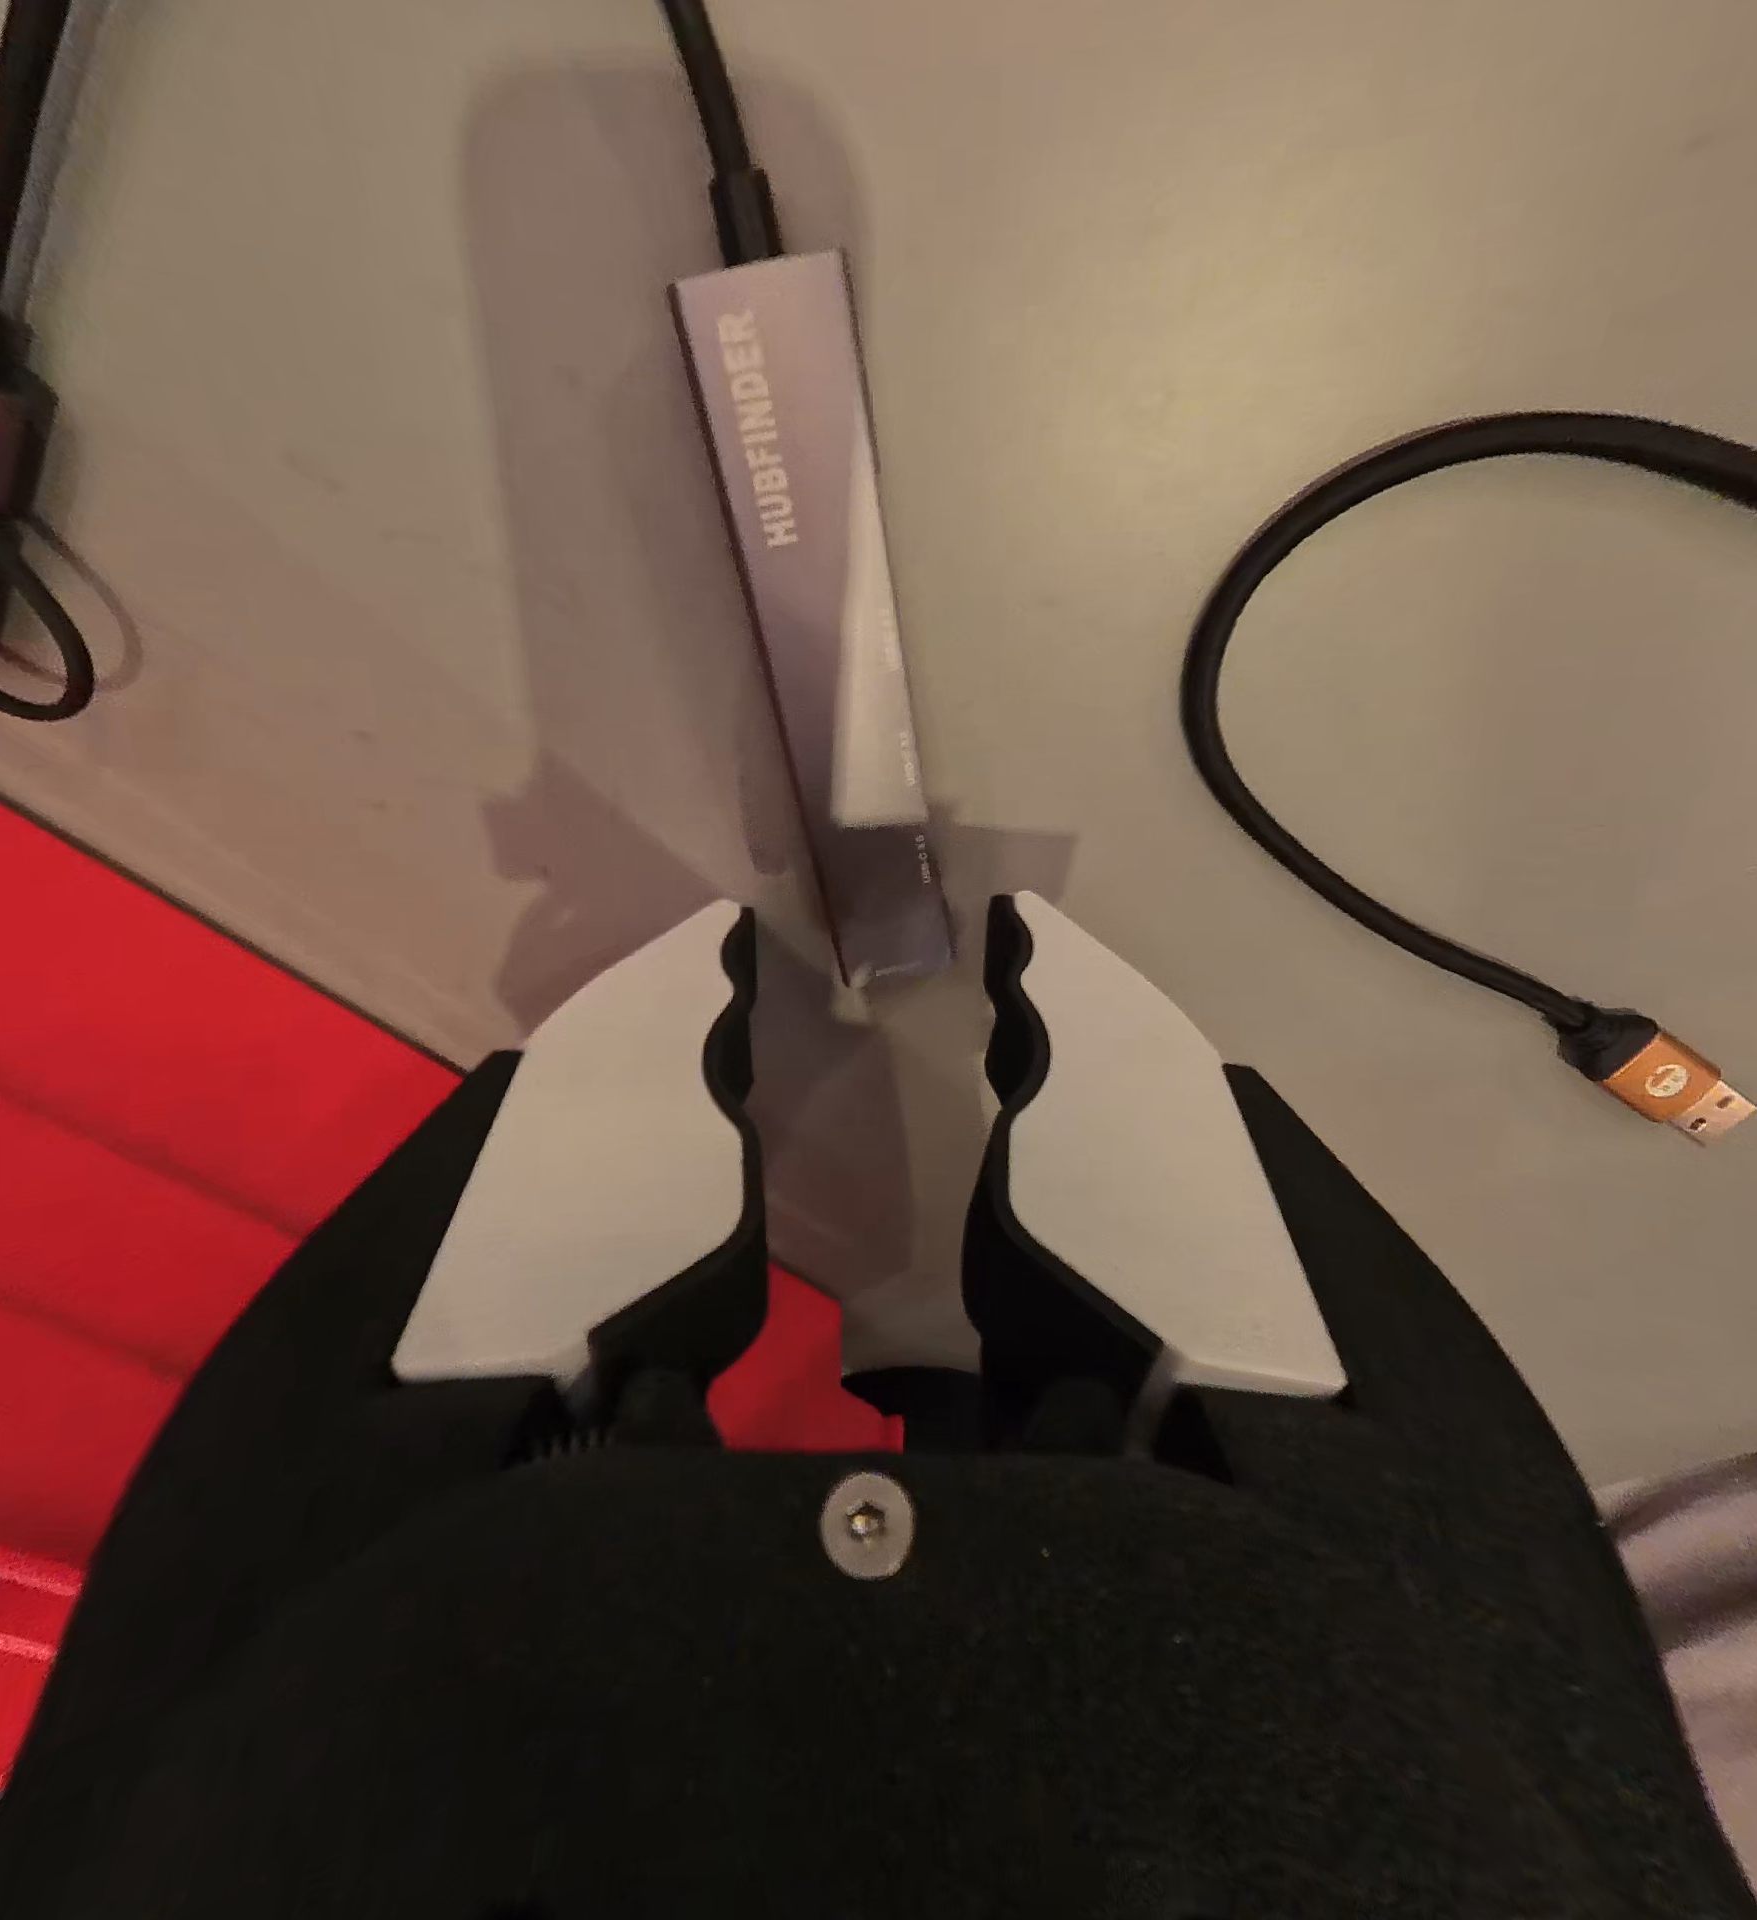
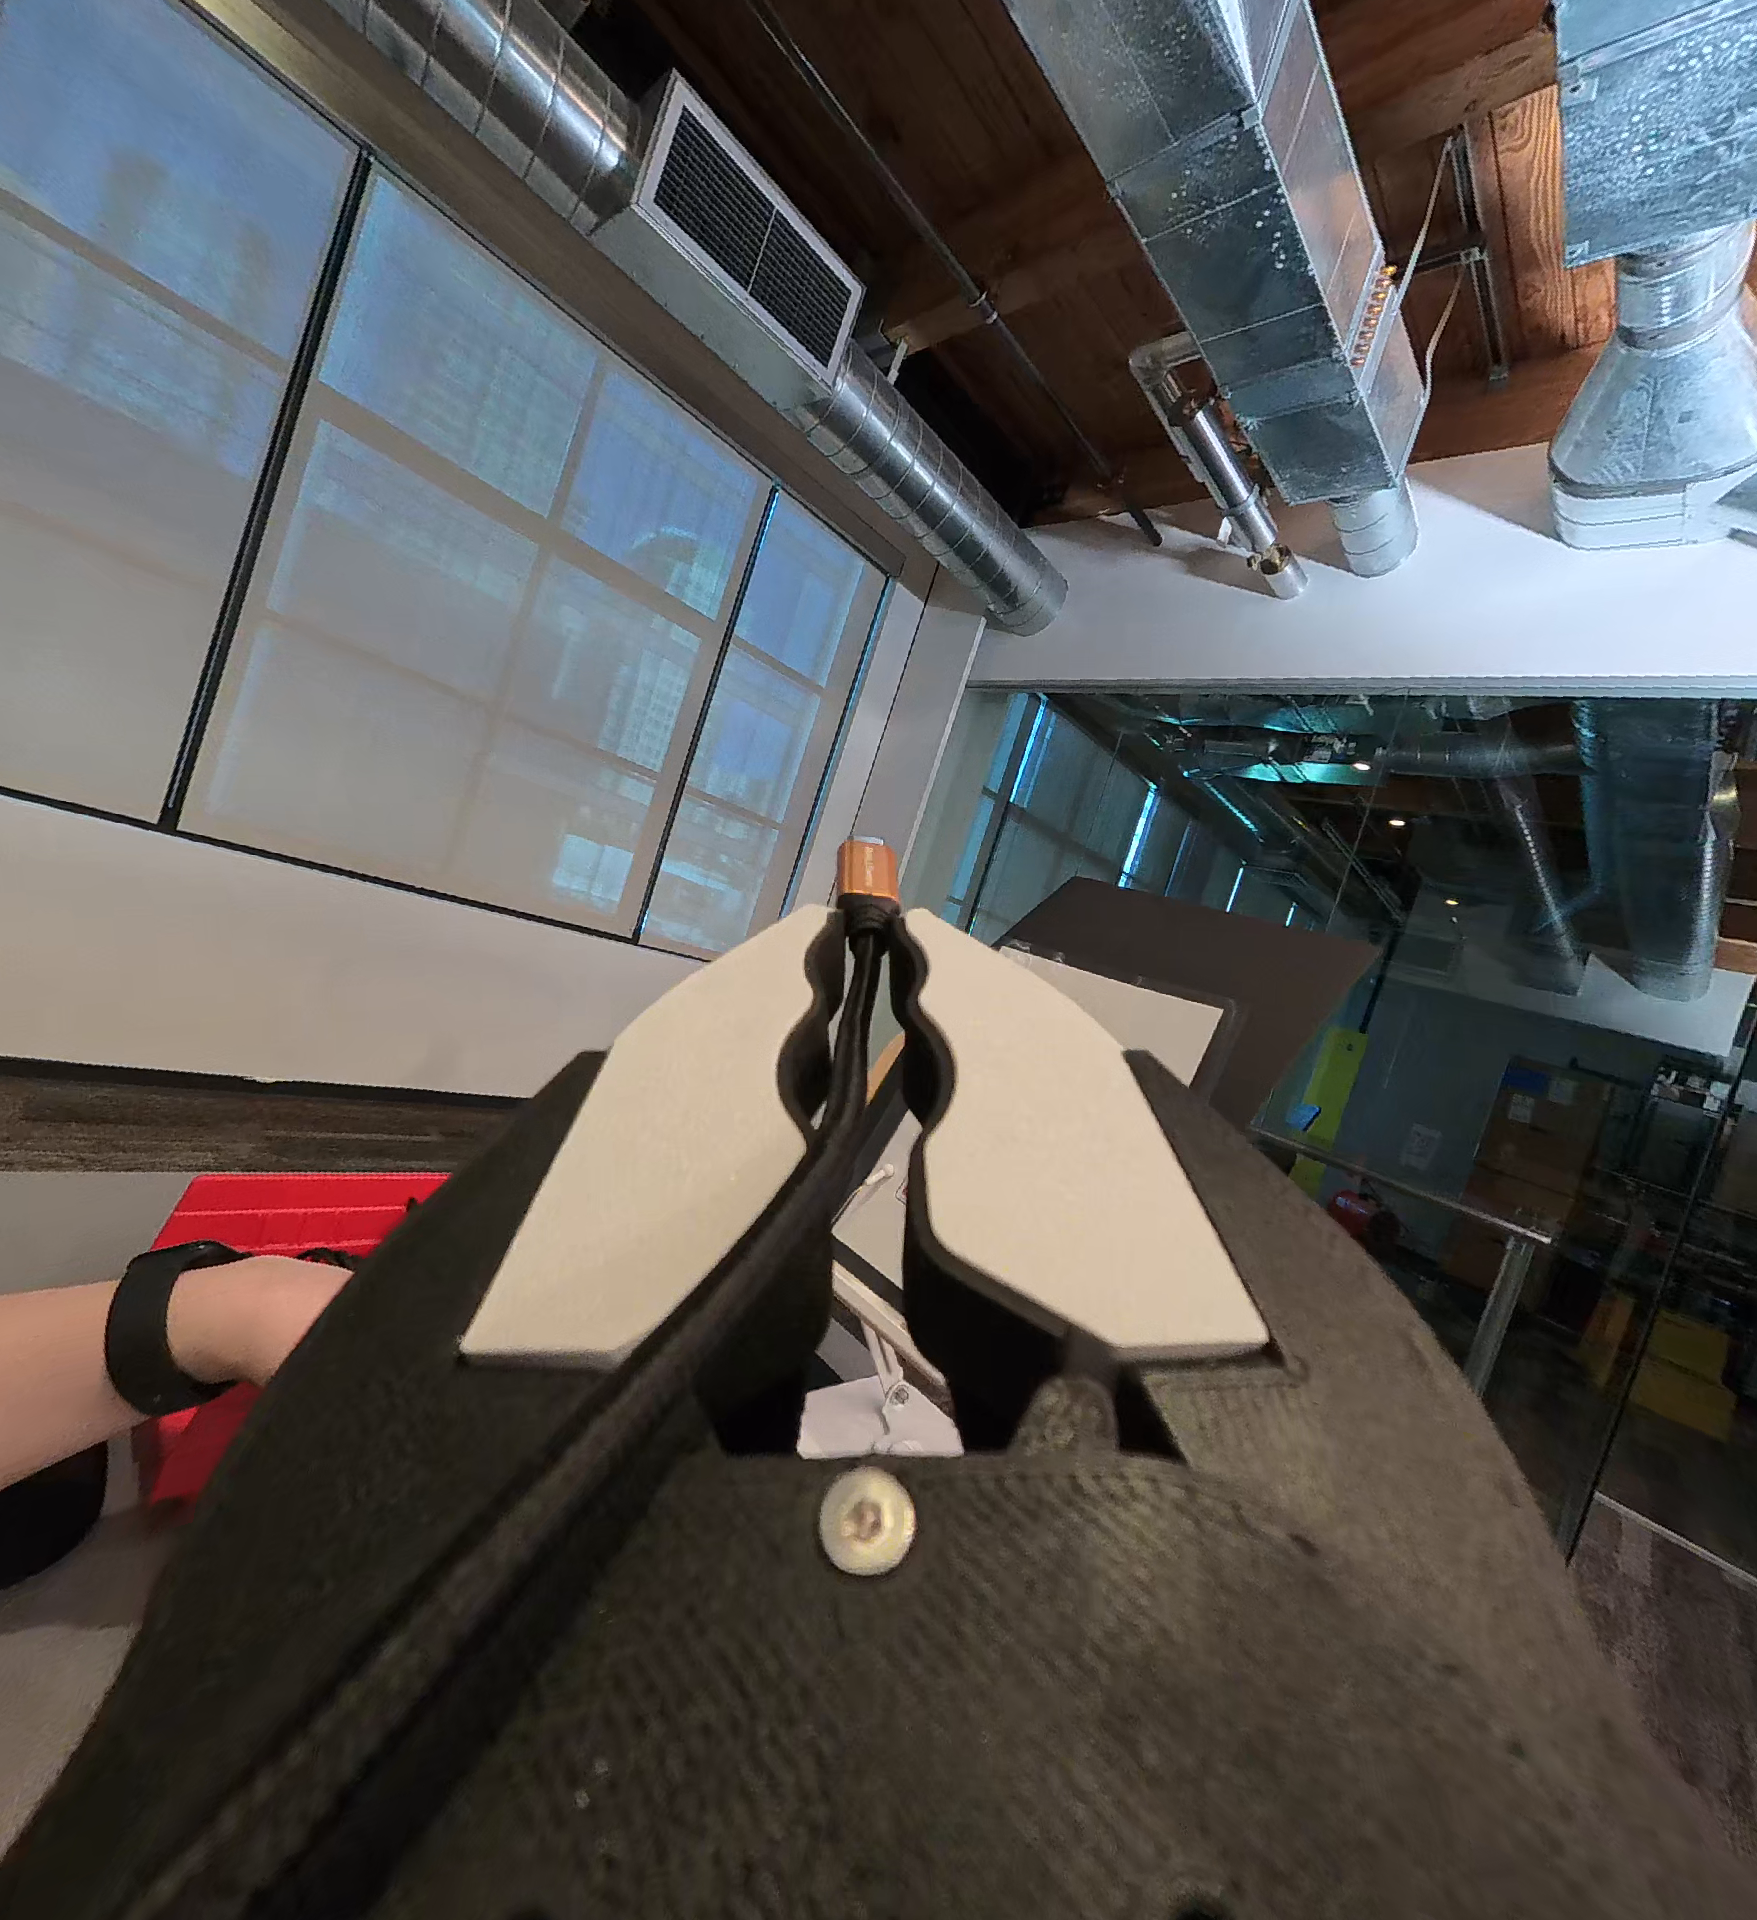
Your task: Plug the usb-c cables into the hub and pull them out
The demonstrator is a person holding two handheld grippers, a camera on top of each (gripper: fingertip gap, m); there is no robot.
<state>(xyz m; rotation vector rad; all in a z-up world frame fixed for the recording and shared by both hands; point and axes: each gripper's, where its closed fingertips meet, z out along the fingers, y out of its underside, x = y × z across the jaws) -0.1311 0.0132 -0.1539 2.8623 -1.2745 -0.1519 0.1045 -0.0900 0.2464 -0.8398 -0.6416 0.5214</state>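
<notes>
A slim grey hub [image 1: 812, 613] lies on the pale tabletop [image 1: 1269, 260], its long axis running straight away from the left gripper [image 1: 869, 914], whose spread fingers flank its near end without touching. The right gripper [image 2: 866, 925], raised and aimed toward the ceiling, pinches a black cable [image 2: 853, 1039] just behind its orange plug [image 2: 866, 869].
</notes>
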